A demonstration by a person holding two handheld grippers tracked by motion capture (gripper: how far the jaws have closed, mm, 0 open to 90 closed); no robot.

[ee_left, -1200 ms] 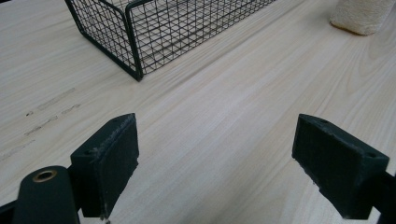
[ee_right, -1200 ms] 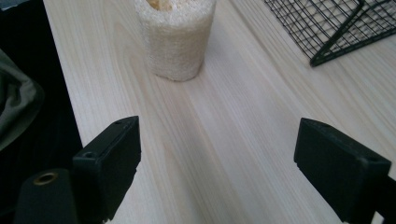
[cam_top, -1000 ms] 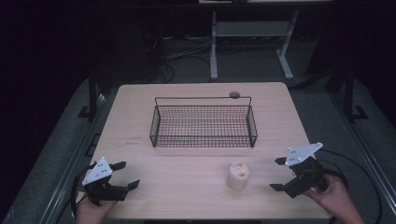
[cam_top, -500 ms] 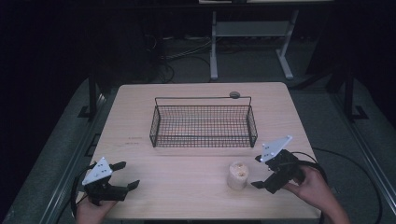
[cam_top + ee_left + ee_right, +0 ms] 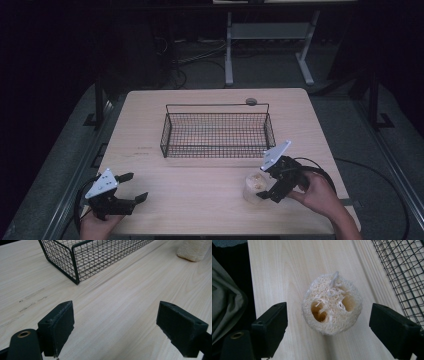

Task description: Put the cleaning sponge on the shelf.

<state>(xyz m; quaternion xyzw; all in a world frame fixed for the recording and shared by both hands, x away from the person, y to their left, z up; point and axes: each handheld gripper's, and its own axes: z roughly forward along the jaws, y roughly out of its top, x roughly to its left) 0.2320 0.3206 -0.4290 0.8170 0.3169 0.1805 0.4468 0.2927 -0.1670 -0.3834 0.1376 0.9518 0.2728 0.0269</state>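
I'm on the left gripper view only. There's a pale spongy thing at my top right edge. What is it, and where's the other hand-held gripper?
Observer: It's a loofah piece standing on end, holes up. The right hand-held gripper is open, one jaw on either side of it, with gaps both sides.
Operator: Anything in the basket?
Observer: The high view shows the wire basket with nothing in it, beyond the loofah.
Operator: What's past the basket?
Observer: A small round grey object on the table, just beyond the basket's far rim.
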